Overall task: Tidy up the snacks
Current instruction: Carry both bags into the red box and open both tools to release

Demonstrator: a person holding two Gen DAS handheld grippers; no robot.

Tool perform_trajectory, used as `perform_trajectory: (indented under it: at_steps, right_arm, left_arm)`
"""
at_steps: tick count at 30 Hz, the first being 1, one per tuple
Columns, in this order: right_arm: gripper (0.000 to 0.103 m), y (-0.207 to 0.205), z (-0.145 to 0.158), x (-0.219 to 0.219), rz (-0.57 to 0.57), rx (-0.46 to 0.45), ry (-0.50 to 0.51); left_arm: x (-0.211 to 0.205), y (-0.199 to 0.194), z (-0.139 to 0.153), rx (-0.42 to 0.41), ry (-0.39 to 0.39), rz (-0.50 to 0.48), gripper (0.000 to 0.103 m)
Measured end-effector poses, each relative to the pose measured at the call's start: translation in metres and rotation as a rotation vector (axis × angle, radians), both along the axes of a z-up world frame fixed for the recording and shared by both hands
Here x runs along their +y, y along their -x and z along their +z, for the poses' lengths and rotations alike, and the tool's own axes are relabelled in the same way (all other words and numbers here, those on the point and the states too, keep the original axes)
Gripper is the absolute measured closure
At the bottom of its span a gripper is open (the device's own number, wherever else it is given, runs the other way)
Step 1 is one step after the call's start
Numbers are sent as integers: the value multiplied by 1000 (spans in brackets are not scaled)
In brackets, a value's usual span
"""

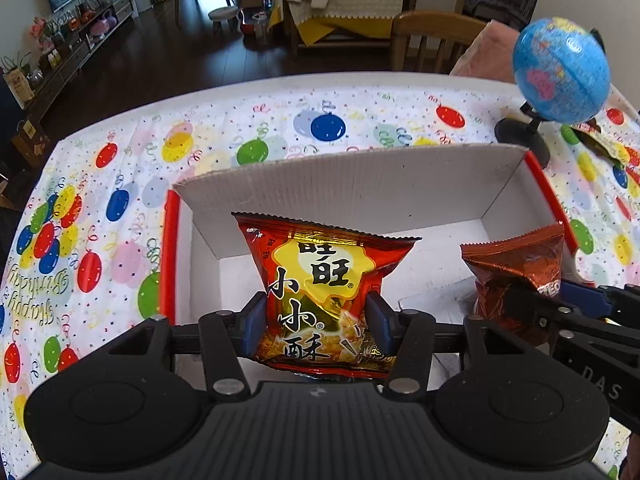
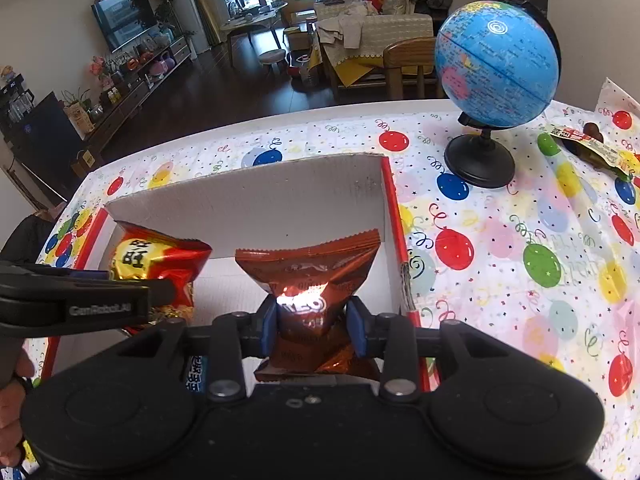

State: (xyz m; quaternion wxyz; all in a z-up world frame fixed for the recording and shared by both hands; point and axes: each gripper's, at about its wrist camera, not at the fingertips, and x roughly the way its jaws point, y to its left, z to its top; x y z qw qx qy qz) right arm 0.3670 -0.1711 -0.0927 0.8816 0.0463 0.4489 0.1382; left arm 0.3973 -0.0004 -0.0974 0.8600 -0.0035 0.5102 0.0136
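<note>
Left wrist view: a red and yellow snack bag (image 1: 324, 296) with Chinese lettering is pinched at its lower half by the left gripper (image 1: 320, 320), jaws closed on both sides of it, held above the open white cardboard box (image 1: 340, 188). Just to its right, a copper-red foil snack bag (image 2: 308, 276) is squeezed in the closed jaws of the right gripper (image 2: 312, 328), also over the box. The box has red outer edges and sits on a desk covered by a balloon-print tablecloth (image 2: 500, 248). A blue globe (image 2: 496, 64) on a black stand sits beyond the box's right corner, with another wrapper (image 2: 596, 148) farther right.
</note>
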Motion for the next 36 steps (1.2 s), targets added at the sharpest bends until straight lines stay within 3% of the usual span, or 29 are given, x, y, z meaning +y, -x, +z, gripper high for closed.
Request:
perform_trajectory:
  at_steps: [10,13,21,36]
  right_arm:
    - [62,-8,-6,-4,-10,17,13]
    - [60,-8,-6,-5,-13,16,11]
    - [42,5,6,-6,-20,-13,8]
    - [26,62,47,-4,-57,-101,-13]
  left_arm:
    - [-2,-8,-15,53,18,-2,48]
    - [-2,-6,-11,41,23,-8,40]
    - [4,8,5,5,67,-4,37]
    - [21,68,49,-91,130,-21,34]
